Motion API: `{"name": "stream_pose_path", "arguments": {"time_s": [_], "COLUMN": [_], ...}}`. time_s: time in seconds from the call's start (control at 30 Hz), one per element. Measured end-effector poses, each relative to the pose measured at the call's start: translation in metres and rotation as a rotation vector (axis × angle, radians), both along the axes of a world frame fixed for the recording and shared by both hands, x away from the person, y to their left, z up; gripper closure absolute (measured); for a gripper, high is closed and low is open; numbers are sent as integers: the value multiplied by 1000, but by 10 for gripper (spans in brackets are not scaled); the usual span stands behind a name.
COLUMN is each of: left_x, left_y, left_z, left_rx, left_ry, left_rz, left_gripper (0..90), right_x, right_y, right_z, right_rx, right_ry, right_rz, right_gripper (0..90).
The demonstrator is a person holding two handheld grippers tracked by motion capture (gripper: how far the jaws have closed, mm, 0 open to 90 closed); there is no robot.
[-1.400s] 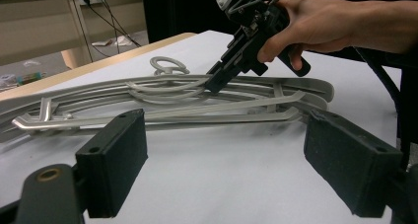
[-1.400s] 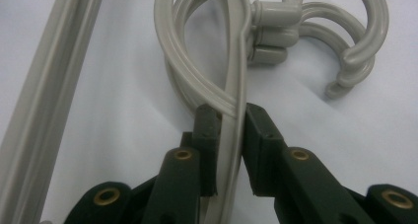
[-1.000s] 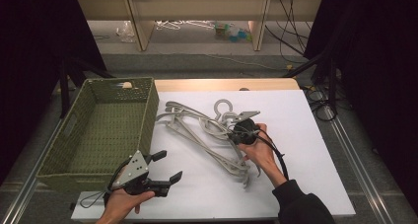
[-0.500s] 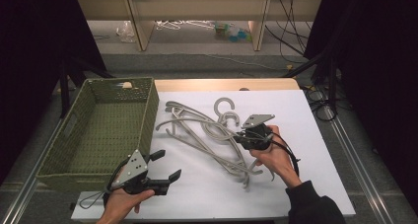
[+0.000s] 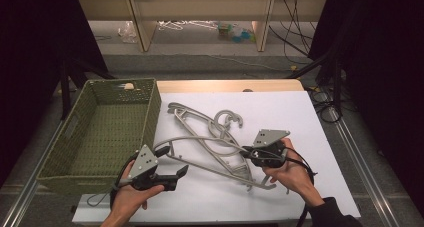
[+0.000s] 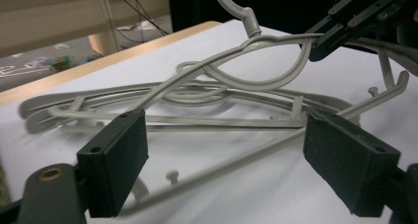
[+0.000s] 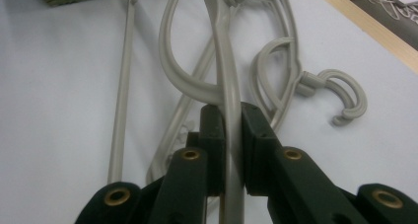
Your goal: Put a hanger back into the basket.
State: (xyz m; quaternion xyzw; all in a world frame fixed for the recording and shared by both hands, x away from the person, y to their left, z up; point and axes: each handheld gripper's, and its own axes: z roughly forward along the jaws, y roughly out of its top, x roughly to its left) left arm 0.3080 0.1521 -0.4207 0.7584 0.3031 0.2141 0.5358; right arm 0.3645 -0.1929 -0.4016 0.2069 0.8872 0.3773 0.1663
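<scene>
Right tool (image 5: 248, 152): clenched on a grey hanger (image 5: 200, 138), pads pinching its thin arm; same grip seen close in the right gripper view (image 7: 230, 135).
Held hanger: one end raised off the desk (image 5: 310, 137), rest lying across the pile, approx. centre of the white sheet.
Hanger pile (image 5: 210, 124): more grey hangers tangled under it, hooks pointing away from the person.
Left tool (image 5: 172, 162): released, jaws wide, nothing between pads; low over desk near front edge, just beside the basket (image 5: 75, 137).
Left tool view: pads (image 6: 118, 155) frame the pile (image 6: 197, 100); apart from it.
Basket: green woven, left of sheet.
</scene>
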Motion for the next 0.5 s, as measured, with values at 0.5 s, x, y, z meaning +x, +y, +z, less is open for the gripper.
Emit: {"name": "stream_pose_path", "arguments": {"time_s": [0.5], "left_x": [33], "left_y": [-40], "left_z": [8], "left_rx": [75], "left_ry": [82], "left_rz": [-170], "left_gripper": [204], "right_x": [-31], "right_y": [-7], "right_z": [4], "right_rx": [-35], "right_ry": [-22], "right_rz": [103], "right_gripper": [819]}}
